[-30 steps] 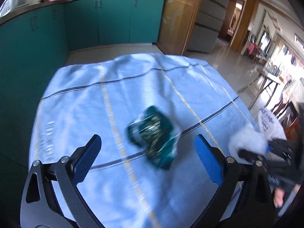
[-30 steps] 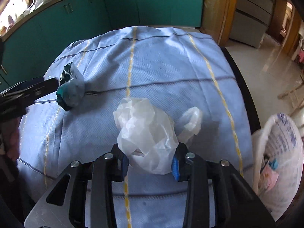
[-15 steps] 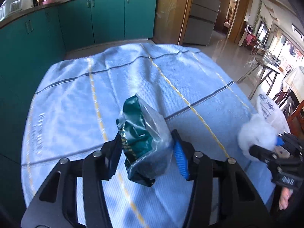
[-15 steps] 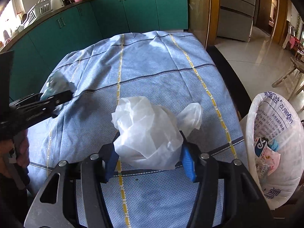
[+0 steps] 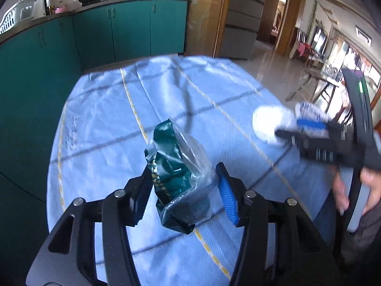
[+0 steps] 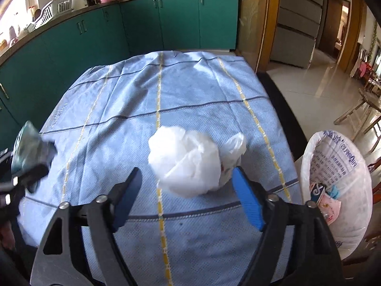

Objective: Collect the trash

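My left gripper (image 5: 183, 190) is shut on a crumpled green and clear snack wrapper (image 5: 178, 174) and holds it above the blue tablecloth (image 5: 107, 124). The wrapper also shows at the left edge of the right wrist view (image 6: 28, 145). My right gripper (image 6: 188, 193) has its jaws wide apart around a crumpled white plastic bag (image 6: 190, 159); the bag touches neither pad clearly. In the left wrist view the white bag (image 5: 269, 124) sits at the tip of the right gripper. A white-lined trash bin (image 6: 338, 186) with several wrappers inside stands right of the table.
Teal kitchen cabinets (image 6: 142, 28) run along the far and left sides. The table's dark right edge (image 6: 283, 104) borders tiled floor. A wooden doorframe (image 6: 266, 19) stands at the back right.
My right gripper's jaws have opened around the white bag and moved toward the bin side. My left gripper, closed on the green wrapper since a second ago, has lifted it higher.
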Demonstrator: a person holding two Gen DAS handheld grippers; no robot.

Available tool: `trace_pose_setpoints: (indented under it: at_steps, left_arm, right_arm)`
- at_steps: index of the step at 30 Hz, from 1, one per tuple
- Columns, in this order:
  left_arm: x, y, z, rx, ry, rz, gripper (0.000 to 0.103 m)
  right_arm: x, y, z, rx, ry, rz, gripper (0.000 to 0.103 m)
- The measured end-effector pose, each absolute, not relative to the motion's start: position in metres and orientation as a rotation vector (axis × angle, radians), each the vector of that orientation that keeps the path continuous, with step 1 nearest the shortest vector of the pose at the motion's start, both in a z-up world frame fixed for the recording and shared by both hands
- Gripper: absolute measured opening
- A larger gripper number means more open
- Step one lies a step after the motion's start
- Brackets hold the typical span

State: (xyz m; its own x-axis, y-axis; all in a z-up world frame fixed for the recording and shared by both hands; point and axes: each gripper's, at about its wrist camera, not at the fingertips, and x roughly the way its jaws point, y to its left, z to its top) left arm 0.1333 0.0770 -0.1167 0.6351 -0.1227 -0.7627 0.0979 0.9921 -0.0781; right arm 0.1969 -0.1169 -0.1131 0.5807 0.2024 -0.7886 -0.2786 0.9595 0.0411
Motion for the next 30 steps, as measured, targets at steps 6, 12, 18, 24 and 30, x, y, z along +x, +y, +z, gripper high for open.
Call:
trace_pose_setpoints:
  at_steps: [6,12,18,24,30]
  left_arm:
    - [0.128,0.073,-0.145,-0.009,0.934,-0.104,0.071]
    - [0.122,0.071,-0.144,-0.010,0.913,-0.098,0.086]
    - [0.121,0.072,-0.148,-0.024,0.929,-0.083,0.087]
    - [0.118,0.075,-0.150,-0.037,0.939,-0.069,0.088]
    - [0.117,0.075,-0.152,-0.047,0.940,-0.065,0.088]
  right_arm:
    - [0.222,-0.109,-0.127,-0.102,0.953,0.224,0.082]
    - [0.219,-0.098,-0.137,-0.126,0.965,0.239,0.068]
    - [0.203,-0.096,-0.134,-0.139,0.970,0.325,0.044]
    - [0.190,-0.103,-0.124,-0.040,1.011,0.429,0.044]
    - [0.182,-0.102,-0.116,-0.015,1.013,0.466,0.045]
